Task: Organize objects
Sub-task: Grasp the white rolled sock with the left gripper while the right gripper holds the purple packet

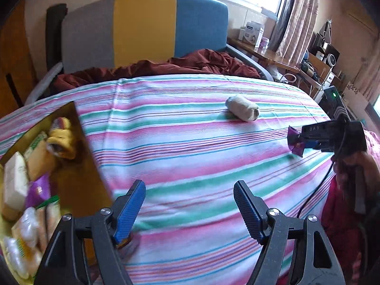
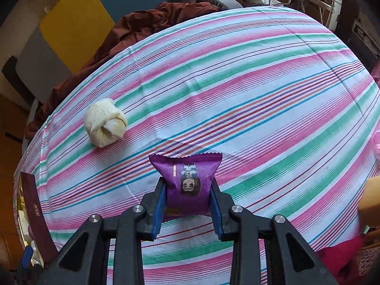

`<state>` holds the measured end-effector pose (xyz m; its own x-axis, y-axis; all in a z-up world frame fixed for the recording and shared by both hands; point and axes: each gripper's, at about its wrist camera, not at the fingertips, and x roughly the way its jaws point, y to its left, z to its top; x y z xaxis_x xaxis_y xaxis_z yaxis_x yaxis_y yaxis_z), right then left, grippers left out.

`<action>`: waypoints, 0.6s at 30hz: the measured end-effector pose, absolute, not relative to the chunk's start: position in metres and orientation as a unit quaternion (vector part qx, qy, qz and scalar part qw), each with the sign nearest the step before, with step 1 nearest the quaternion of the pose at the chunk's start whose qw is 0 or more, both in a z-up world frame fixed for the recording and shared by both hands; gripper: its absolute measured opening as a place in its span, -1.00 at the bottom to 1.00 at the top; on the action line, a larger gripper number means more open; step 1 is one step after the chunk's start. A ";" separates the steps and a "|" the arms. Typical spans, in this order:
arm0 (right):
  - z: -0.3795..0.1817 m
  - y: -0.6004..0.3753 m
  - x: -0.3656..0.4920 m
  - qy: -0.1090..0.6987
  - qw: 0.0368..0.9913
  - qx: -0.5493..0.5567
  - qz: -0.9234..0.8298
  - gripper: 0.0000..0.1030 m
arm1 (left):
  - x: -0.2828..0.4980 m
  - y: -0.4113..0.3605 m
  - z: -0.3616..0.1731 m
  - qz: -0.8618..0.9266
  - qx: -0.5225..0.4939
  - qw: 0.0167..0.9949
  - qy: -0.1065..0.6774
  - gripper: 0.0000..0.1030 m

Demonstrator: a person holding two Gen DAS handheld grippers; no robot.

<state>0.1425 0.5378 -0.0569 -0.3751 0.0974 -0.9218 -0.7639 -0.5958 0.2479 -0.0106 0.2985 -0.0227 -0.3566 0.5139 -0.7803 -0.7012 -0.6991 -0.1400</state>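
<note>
- While the right tongs (image 2: 187,190) clench a purple snack packet (image 2: 188,180) above the striped bed sheet (image 2: 261,90), the left tongs (image 1: 190,204) hang released — nothing between them.
- Off to the left, a gold-lined box (image 1: 78,166) holds a yellow rolled sock (image 1: 60,140), wrapped snacks and another purple packet (image 1: 39,190).
- On the sheet, well apart from the box, lies a cream rolled sock (image 2: 105,122).

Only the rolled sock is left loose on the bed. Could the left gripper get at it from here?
Probably yes: the left gripper is open, and only bare striped sheet lies before the rolled sock.
</note>
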 end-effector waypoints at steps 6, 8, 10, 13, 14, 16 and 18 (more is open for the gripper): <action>-0.054 0.536 0.140 0.343 0.278 -0.492 0.751 -0.36 | -0.032 0.357 -0.026 0.809 -0.431 0.382 0.117 0.50; -0.054 0.536 0.141 0.346 0.275 -0.493 0.750 -0.36 | -0.042 0.377 -0.030 0.802 -0.442 0.384 0.116 0.50; -0.054 0.536 0.144 0.350 0.271 -0.494 0.749 -0.36 | -0.055 0.396 -0.035 0.789 -0.465 0.388 0.099 0.50; -0.053 0.538 0.144 0.356 0.263 -0.492 0.750 -0.36 | -0.071 0.423 -0.041 0.779 -0.487 0.386 0.081 0.50; -0.053 0.537 0.145 0.359 0.260 -0.492 0.749 -0.36 | -0.076 0.432 -0.042 0.779 -0.491 0.383 0.079 0.50; -0.055 0.538 0.146 0.366 0.254 -0.491 0.749 -0.35 | -0.086 0.449 -0.045 0.779 -0.497 0.376 0.071 0.53; -0.056 0.538 0.148 0.370 0.249 -0.492 0.748 -0.35 | -0.094 0.465 -0.048 0.778 -0.503 0.371 0.063 0.54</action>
<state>0.1482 0.5385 -0.0556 -0.3922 0.0087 -0.9199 -0.7367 -0.6019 0.3084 -0.0945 0.4652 -0.0482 -0.2183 0.5134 -0.8299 -0.6401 -0.7173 -0.2754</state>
